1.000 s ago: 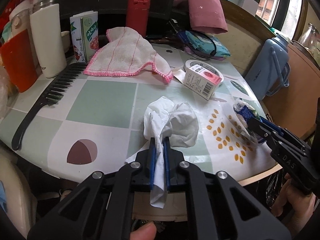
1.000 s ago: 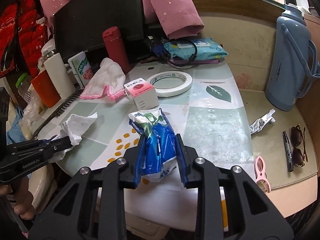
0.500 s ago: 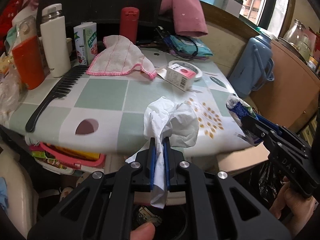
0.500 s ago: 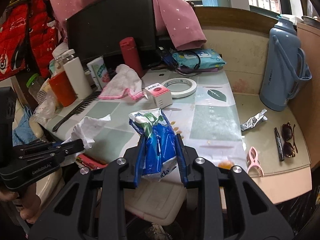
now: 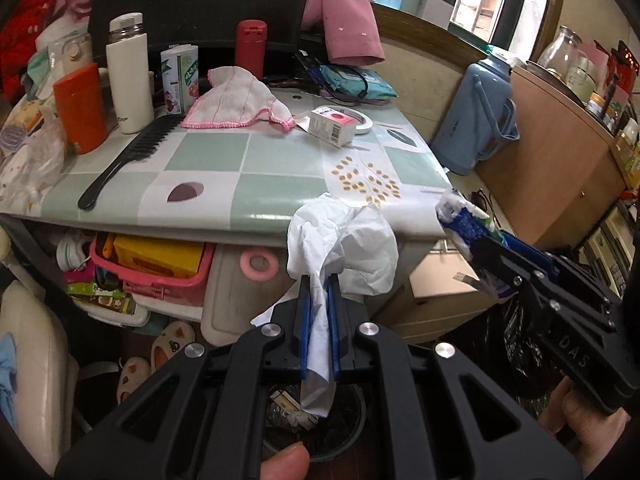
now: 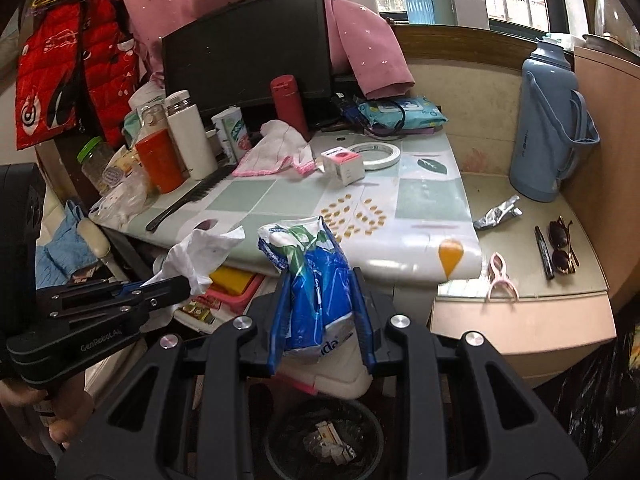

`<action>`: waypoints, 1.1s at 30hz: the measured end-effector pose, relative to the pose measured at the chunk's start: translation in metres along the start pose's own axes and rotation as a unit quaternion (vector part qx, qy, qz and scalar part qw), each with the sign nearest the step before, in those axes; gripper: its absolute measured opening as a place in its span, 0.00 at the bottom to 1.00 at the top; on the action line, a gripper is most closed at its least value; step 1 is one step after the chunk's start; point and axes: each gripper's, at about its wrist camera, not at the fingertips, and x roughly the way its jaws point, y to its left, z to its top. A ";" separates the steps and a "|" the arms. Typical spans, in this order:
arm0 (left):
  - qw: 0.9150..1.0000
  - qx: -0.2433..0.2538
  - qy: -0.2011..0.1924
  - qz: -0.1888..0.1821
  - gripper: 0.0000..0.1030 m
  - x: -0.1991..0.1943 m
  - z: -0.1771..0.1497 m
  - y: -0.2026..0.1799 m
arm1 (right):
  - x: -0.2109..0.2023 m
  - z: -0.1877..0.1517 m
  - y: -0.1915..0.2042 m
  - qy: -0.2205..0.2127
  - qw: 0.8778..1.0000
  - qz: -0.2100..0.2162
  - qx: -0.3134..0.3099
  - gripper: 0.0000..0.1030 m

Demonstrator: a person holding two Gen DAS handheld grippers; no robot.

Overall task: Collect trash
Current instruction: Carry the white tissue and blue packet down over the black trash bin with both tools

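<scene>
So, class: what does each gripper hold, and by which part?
The left gripper pinches a crumpled white tissue near its lower trailing end. The right gripper clamps a blue and white wrapper across its lower half.

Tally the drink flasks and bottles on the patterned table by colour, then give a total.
White: 1, the white flask
Orange: 1, the orange container
Red: 1, the red flask
Total: 3. The blue thermos jug stands off the patterned table, on the lower surface beside it, so it is not counted.
</scene>
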 end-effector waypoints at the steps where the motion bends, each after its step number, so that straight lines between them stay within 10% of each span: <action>1: 1.000 0.001 0.000 -0.001 0.08 -0.002 -0.004 -0.001 | -0.003 -0.003 0.001 0.000 1.000 0.000 0.001 0.29; 33: 0.995 -0.009 0.103 -0.001 0.08 0.047 -0.127 0.005 | 0.009 -0.142 0.010 0.085 0.996 -0.007 0.033 0.30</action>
